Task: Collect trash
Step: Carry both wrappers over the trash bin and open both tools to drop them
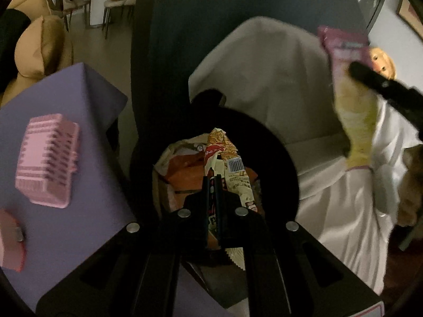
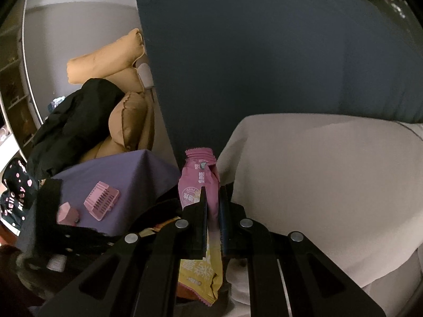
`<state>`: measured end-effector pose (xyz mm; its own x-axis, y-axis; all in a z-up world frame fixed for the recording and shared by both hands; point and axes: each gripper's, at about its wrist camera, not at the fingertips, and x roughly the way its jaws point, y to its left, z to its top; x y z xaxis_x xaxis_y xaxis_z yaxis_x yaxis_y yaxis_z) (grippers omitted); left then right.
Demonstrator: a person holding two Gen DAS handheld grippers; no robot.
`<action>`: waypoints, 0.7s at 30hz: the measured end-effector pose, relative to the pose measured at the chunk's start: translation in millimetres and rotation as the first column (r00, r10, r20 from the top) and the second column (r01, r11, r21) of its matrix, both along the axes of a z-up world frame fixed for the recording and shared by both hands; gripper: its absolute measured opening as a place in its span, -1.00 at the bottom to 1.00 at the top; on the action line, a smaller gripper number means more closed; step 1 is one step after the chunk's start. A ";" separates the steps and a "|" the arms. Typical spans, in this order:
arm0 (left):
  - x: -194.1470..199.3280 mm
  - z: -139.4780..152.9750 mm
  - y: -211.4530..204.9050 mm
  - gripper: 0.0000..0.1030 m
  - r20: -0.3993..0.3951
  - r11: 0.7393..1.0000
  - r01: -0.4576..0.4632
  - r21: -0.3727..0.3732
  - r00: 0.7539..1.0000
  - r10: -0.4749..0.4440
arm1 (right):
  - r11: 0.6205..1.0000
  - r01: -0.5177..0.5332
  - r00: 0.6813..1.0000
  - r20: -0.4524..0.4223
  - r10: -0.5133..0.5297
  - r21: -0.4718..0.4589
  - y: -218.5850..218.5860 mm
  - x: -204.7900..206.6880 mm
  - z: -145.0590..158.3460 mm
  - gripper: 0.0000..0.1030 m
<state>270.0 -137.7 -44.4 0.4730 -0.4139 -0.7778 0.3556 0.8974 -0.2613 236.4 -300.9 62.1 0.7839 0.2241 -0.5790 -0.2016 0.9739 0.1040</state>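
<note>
Already the left gripper point(image 1: 212, 182) is clamping a cream wrapper point(image 1: 232, 169) right above the black bin point(image 1: 277, 158), while the right gripper point(image 2: 212, 198) is pinching a pink-and-yellow packet point(image 2: 198, 185) beside it; neither is dropped yet.

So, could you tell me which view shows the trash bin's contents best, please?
The left wrist view: it looks down into the black trash bin at wrappers inside. The right wrist view catches only a dark sliver of it, lower left.
</note>
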 end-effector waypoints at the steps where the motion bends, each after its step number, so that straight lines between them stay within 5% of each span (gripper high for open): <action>1: 2.5 -3.6 -1.5 -0.93 -0.002 1.000 -0.003 0.010 1.000 0.003 | 1.000 0.000 1.000 -0.002 0.000 0.002 -0.9 -0.1 -1.4 -0.82; 7: 16.0 -10.2 -3.3 -0.89 -0.030 0.999 -0.035 0.019 0.999 0.035 | 1.000 -0.009 1.000 -0.016 0.009 0.005 3.9 1.2 -9.4 -0.82; 9: 15.4 -3.5 6.3 -0.55 -0.029 0.999 -0.046 -0.011 0.999 0.046 | 1.000 -0.021 1.000 -0.022 0.021 -0.005 10.9 2.9 -13.3 -0.82; 12: 10.2 5.7 22.9 -0.44 -0.025 0.996 -0.079 -0.049 0.997 0.078 | 0.999 -0.039 0.999 -0.021 0.039 -0.022 23.9 4.8 -20.0 -0.82; 21: -46.2 42.4 97.6 -0.23 0.090 0.972 -0.229 -0.056 0.968 0.233 | 0.985 -0.162 0.982 -0.105 0.154 -0.064 86.7 28.1 -62.1 -0.82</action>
